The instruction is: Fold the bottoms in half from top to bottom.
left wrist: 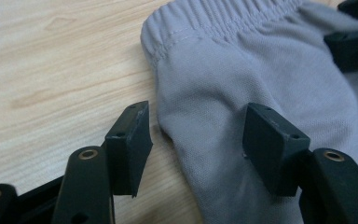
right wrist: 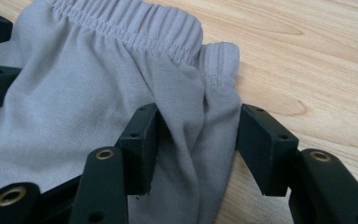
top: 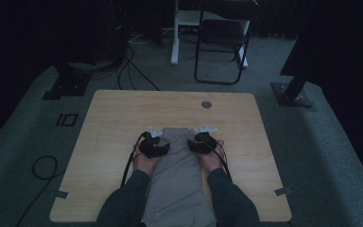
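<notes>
As fingers [left wrist: 275, 149] gape, grey trousers [left wrist: 242, 84] lie flat

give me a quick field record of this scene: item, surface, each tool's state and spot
item: grey trousers, elastic waistband at the far end, lying flat
surface: wooden table
left tool: open, jaws straddling the trousers' left edge, pads not pressing the cloth
right tool: open, a fold of the right edge between the jaws, no clear pinch
hands: one on each side of the trousers, just below the waistband
other: chair on the floor beyond the table
</notes>
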Demonstrator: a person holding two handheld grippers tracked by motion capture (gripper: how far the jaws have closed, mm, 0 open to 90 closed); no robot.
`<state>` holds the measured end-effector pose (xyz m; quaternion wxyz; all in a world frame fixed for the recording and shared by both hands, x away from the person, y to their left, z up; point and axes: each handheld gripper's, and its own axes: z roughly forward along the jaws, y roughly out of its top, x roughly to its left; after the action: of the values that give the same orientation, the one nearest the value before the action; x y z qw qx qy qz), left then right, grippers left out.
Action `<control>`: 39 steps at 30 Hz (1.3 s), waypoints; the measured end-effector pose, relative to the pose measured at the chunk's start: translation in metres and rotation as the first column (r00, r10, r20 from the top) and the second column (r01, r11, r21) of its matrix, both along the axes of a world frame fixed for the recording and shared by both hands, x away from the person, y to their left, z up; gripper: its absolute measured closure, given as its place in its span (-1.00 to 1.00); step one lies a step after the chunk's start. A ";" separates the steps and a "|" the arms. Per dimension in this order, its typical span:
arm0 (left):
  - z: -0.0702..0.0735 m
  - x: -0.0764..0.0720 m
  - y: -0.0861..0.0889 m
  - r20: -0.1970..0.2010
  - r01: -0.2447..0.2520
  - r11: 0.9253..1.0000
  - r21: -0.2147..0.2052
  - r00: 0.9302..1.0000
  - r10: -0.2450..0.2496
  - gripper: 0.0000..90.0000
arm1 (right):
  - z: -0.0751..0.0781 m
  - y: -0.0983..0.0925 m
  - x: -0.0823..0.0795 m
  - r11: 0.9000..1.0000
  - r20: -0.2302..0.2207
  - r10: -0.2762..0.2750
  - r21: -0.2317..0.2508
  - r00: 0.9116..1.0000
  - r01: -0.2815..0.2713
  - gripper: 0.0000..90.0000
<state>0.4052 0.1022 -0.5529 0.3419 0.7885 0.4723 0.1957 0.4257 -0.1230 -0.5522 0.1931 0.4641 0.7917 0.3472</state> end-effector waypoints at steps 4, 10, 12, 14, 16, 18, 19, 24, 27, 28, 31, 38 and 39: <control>0.000 -0.002 0.001 0.010 0.012 1.000 -0.013 1.000 -0.012 0.19 | -0.001 0.002 -0.002 1.000 0.010 -0.011 0.007 1.000 0.011 0.28; -0.001 -0.002 0.002 0.004 0.027 0.999 -0.044 1.000 -0.027 0.64 | -0.001 0.005 -0.003 1.000 0.009 0.005 0.019 1.000 -0.005 0.65; -0.001 -0.002 0.003 -0.004 0.026 0.998 -0.061 1.000 -0.026 0.76 | 0.000 0.005 -0.001 1.000 0.001 0.009 0.027 1.000 -0.009 0.76; -0.001 -0.001 0.003 -0.009 0.022 0.997 -0.071 1.000 -0.022 0.80 | 0.000 0.005 -0.001 0.999 -0.005 0.011 0.033 1.000 -0.011 0.80; -0.001 -0.001 0.004 -0.018 0.017 0.996 -0.088 1.000 -0.019 0.86 | 0.001 0.002 0.003 0.998 -0.033 0.013 0.061 0.999 -0.011 0.90; 0.000 0.002 0.004 -0.032 0.015 0.995 -0.098 0.999 -0.018 0.88 | 0.002 0.000 0.007 0.996 -0.062 0.010 0.087 0.998 -0.005 0.93; 0.001 0.004 0.005 -0.044 0.011 0.995 -0.098 0.999 -0.015 0.89 | 0.002 -0.001 0.010 0.995 -0.081 0.007 0.100 0.997 0.001 0.94; 0.014 0.019 0.007 -0.047 -0.001 0.996 -0.092 0.999 -0.004 0.90 | 0.010 -0.004 0.022 0.995 -0.082 0.020 0.104 0.996 -0.011 0.94; 0.032 0.028 0.009 -0.008 -0.005 0.995 -0.096 1.000 0.005 0.90 | 0.026 -0.005 0.029 0.994 -0.039 0.027 0.108 0.999 -0.023 0.94; 0.032 0.028 0.009 -0.008 -0.005 0.995 -0.096 1.000 0.005 0.90 | 0.033 -0.006 0.032 0.994 -0.027 0.026 0.110 0.999 -0.022 0.94; 0.055 0.038 0.010 0.050 0.002 0.996 -0.093 0.999 0.003 0.90 | 0.054 -0.009 0.040 0.992 0.016 0.019 0.128 1.000 -0.021 0.94; 0.099 0.050 0.007 0.151 0.014 0.994 -0.112 0.989 0.003 0.90 | 0.094 -0.014 0.051 0.987 0.100 -0.002 0.162 0.995 -0.014 0.94; 0.102 0.049 0.007 0.157 0.019 0.993 -0.116 0.988 0.000 0.90 | 0.095 -0.014 0.051 0.987 0.102 0.001 0.159 0.995 -0.017 0.94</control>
<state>0.4546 0.1093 -0.4507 0.4246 0.7514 0.4510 0.2272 0.4763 -0.1369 -0.4568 0.1938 0.4561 0.7527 0.4334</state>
